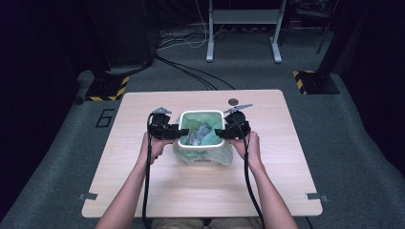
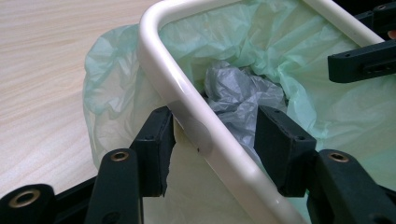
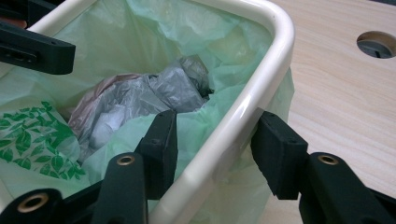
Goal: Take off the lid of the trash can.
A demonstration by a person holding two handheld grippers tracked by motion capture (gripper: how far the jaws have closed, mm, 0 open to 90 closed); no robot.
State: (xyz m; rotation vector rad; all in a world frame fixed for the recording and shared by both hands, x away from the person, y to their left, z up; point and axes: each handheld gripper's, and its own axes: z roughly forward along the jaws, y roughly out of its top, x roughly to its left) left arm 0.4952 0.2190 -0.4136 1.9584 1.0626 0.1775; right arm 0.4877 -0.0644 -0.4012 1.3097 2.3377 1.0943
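Observation:
A white bin lined with a pale green bag stands mid-table, crumpled grey plastic inside it. My left gripper straddles the bin's left rim: one pad sits outside against the bag, the other inside near the grey plastic, with a gap showing. My right gripper straddles the right rim the same way, its pads standing off both sides. Both are open. In the right gripper view, the grey plastic lies on the liner.
The wooden table has a round cable hole just behind the bin. A leaf-printed bag part lies inside the bin. On the floor beyond are a desk frame, cables and two yellow-black striped bases.

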